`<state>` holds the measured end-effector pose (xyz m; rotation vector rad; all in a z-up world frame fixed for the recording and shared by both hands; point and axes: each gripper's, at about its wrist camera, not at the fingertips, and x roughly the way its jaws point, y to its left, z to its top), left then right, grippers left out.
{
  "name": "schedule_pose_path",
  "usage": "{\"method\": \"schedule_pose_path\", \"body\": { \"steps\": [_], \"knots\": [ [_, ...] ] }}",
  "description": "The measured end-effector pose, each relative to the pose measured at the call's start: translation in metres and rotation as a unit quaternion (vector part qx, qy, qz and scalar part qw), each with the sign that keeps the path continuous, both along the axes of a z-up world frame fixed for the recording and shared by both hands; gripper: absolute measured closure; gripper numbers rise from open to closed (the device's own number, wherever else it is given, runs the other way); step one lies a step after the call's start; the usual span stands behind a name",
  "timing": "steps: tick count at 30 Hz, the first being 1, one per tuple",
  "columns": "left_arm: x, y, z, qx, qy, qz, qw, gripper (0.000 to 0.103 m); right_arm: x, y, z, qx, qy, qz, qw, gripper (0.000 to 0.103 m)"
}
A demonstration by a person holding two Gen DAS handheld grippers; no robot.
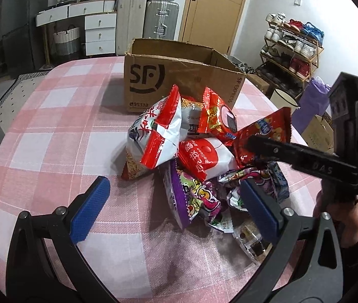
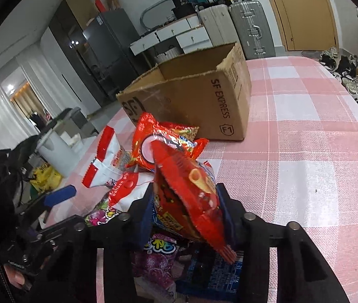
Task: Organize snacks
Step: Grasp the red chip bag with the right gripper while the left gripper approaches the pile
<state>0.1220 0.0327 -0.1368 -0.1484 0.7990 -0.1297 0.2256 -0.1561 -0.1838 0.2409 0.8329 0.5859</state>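
1. Left wrist view: left gripper [image 1: 171, 202] spread wide, blue ribbed pads [image 1: 90, 209] on either side of the near edge of the snack heap and pressing on nothing; one pad over bare cloth, the other just beside a purple crinkled foil sweet packet [image 1: 181, 197]. Probably poised for the next pick.
2. Same view: heap of glossy red, white and purple snack bags [image 1: 179, 146] piled on the pink-and-white checked tablecloth [image 1: 52, 139], just in front of the open brown cardboard shipping box [image 1: 179, 75]; nothing visible inside the box from here. Sensible staging: bags within reach, box close behind for dropping in.
3. Same view: right gripper [image 1: 251, 146] reaching in from the right, black fingers clamped on a red foil snack bag with a serrated edge [image 1: 264, 131].
4. Right wrist view: right gripper [image 2: 186, 217] pinching that red bag [image 2: 189, 192] across its middle, bag standing up between the pads, squeezed and slightly crumpled. Mid-body hold likely chosen for a firm grip on puffy, slippery foil.
5. Same view: box mouth [image 2: 191, 63] facing up just beyond the pile, so a lift and short carry would seem to follow.
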Motion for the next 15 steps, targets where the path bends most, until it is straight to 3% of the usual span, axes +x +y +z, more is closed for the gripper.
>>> {"method": "schedule_pose_path", "body": {
  "steps": [15],
  "knots": [
    [-0.015,-0.004,0.003,-0.004,0.003,-0.003,1.0000,0.001,-0.023,-0.013,0.023,0.028,-0.026,-0.004,0.999,0.060]
  ]
}}
